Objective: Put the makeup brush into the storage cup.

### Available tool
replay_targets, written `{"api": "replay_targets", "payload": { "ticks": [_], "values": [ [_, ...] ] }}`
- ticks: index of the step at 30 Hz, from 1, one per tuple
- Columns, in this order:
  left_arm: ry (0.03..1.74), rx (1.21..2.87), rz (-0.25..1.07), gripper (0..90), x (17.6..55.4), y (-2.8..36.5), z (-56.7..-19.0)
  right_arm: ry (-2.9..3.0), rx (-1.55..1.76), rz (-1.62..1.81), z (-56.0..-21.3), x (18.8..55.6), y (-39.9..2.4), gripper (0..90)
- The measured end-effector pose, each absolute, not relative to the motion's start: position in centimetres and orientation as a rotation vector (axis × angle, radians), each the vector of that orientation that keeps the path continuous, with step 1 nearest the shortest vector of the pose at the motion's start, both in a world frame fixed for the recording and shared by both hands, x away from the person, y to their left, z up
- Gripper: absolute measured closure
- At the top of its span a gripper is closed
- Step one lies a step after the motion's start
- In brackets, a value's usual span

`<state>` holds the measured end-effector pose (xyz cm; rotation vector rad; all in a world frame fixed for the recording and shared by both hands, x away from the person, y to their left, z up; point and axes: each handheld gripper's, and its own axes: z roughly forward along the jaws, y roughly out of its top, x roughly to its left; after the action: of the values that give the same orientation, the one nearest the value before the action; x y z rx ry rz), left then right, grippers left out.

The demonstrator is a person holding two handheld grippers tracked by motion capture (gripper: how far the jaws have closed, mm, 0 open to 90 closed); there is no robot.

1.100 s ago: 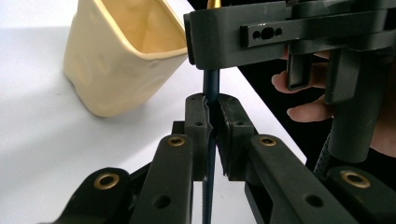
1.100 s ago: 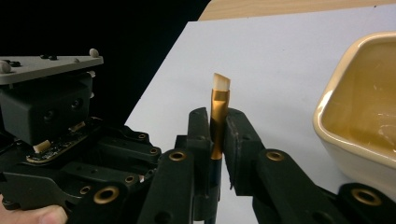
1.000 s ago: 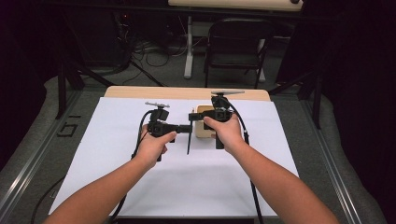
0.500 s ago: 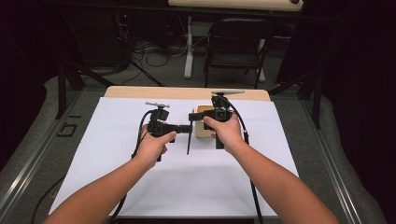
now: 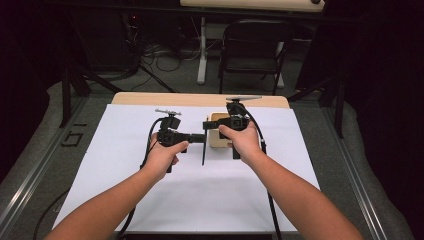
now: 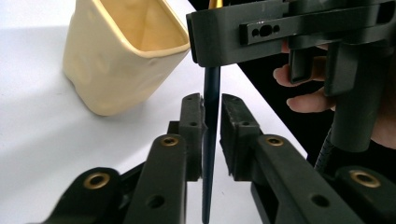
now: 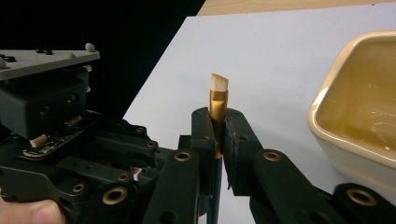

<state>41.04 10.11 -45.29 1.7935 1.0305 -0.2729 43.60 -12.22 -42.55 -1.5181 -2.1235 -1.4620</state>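
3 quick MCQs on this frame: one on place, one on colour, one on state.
1. The cream square ceramic cup stands: A on a chair; B on the white paper sheet; C on the floor.
2. The dark-handled paintbrush has a ferrule that is: A gold; B red; C green.
3. The right gripper is: A open and empty; B shut on the cup; C shut on the paintbrush.
Key: B, the sheet lies under the cup; A, a gold band sits below the pale bristles; C, its pads pinch the ferrule.
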Motion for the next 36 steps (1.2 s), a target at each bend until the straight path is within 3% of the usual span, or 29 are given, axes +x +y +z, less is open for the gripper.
{"api": "replay_targets", "payload": {
  "ticks": [8,36],
  "values": [
    [1.038,1.836,-0.193,64.2,40.8,10.7,-44.9,-2.174,-1.511,-1.509,-42.1,43.3,-12.6,84.1],
    [1.074,1.991,0.05,46.0,40.7,11.5,-44.6,-2.447,-1.439,-1.648,-40.4,41.9,-12.9,84.1]
  ]
}}
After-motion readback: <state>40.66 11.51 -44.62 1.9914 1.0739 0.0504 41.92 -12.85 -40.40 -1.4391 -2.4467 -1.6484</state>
